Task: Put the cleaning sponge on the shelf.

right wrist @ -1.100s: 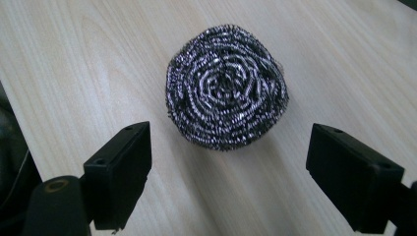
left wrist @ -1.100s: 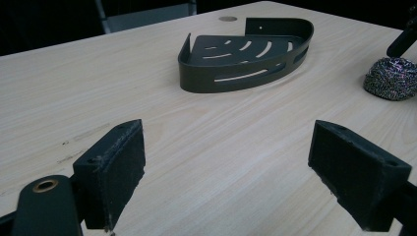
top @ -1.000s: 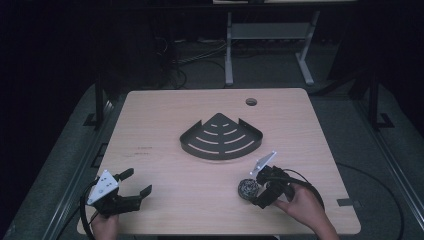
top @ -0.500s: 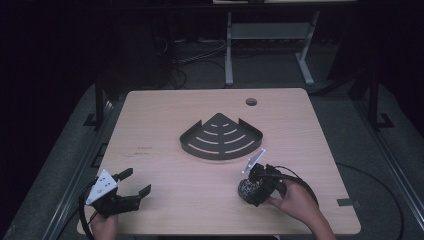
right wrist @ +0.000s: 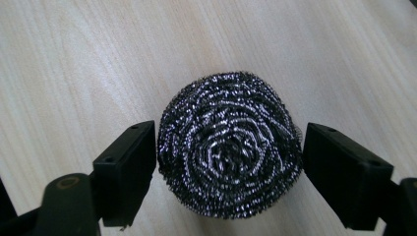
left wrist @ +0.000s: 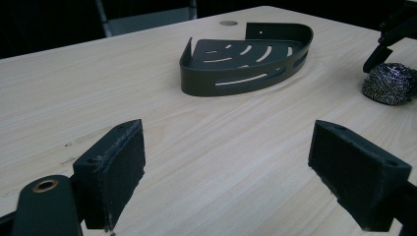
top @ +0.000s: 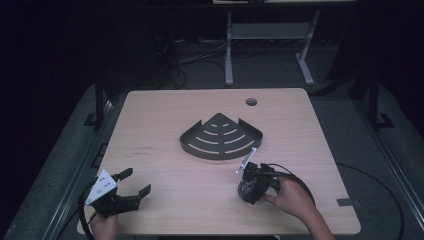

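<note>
From the high view, the wooden counter (top: 165,125) carries a dark quarter-round rack (top: 221,137) near its middle, its curved rim facing the person. Below and to the right of the rack lies a steel wool scrubber (top: 247,188), and the right claw (top: 248,184) is down over it, held by a hand (top: 292,198) that comes in from the bottom edge. The left claw (top: 134,182) rests at the near left corner of the counter, well apart from the rack, with its jaws spread and nothing between them. A round hole (top: 251,102) sits in the counter's far side.

In the left gripper view, the left claw (left wrist: 226,162) shows two black pads set wide apart over bare wood. The rack (left wrist: 246,59) lies ahead, slotted floor up, and the scrubber (left wrist: 390,82) sits at the right edge with the tip of the other claw just above it.

In the right gripper view, the right claw (right wrist: 228,157) straddles the scrubber (right wrist: 228,145), which rests on the counter (right wrist: 74,64). Its jaws have just been closing. The left pad (right wrist: 130,167) sits right at the coil's edge, while a thin gap remains at the right pad, so the claw is not yet clamped.
</note>
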Available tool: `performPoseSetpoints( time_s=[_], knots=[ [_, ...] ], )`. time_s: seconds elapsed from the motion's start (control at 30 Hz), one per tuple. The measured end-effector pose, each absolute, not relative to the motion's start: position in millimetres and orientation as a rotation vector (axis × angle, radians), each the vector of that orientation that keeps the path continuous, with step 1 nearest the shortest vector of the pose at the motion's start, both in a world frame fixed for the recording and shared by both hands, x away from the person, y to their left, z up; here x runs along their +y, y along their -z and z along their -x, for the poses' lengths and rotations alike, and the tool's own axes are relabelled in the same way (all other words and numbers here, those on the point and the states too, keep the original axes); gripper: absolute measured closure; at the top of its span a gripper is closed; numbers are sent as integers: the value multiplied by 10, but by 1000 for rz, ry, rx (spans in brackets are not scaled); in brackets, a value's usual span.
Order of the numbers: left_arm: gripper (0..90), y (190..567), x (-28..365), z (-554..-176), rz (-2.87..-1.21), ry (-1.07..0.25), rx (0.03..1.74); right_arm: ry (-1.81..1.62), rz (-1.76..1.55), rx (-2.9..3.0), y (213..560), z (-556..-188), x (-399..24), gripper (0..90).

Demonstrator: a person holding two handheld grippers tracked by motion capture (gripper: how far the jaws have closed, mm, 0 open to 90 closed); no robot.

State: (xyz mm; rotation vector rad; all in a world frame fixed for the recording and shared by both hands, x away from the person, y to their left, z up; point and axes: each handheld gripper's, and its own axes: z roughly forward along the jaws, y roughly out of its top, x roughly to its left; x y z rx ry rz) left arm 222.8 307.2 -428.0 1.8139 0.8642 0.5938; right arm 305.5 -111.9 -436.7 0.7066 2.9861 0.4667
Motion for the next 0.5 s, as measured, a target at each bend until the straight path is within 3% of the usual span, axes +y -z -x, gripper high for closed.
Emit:
performPoseSetpoints(
  time_s=[0.17, 0.5],
  knots=[
    [135, 4276, 3083, -2226, -1812, -594, 865, -457, -678, 2995, 4361, -3049, -1074, 318],
    [135, 4269, 3090, -2224, -1807, -597, 864, -434, -662, 3003, 4314, -3075, -1048, 334]
  ],
)
